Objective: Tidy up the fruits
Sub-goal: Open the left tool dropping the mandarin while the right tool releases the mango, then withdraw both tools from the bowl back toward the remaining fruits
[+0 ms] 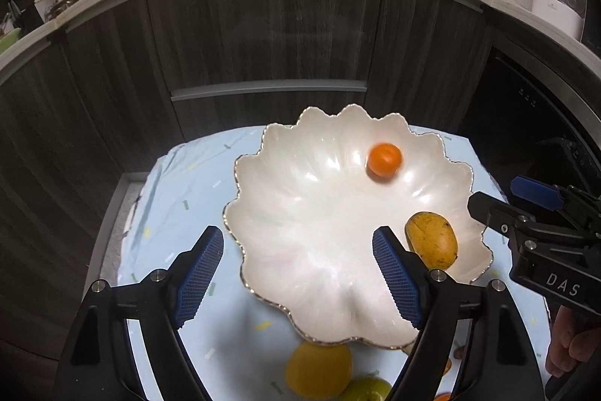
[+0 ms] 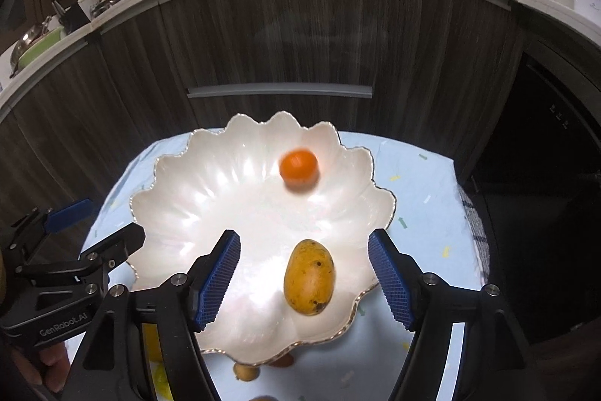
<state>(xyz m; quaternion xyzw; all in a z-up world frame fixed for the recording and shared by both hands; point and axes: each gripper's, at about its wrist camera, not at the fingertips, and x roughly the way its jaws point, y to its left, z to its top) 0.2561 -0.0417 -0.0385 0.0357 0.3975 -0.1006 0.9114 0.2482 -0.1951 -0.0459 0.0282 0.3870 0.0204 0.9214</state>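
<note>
Pearly white, your scalloped bowl (image 1: 300,232) held only a tangerine (image 1: 384,159) and a mango (image 1: 432,239), while your left gripper (image 1: 298,273) and right gripper (image 2: 304,273) hung with fingers apart and empty, and other fruits (image 1: 319,369) waited on the tablecloth (image 1: 169,198).

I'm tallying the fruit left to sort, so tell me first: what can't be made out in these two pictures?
- Left wrist view: yellow fruit and green fruit are cut off by the bottom edge and partly hidden by the bowl.
- Right wrist view: small fruits under the bowl rim are mostly hidden, so their kind is unclear.
- Both views: the orange is blurred, so its surface detail is lost.
- The mango underside is unseen.
</note>
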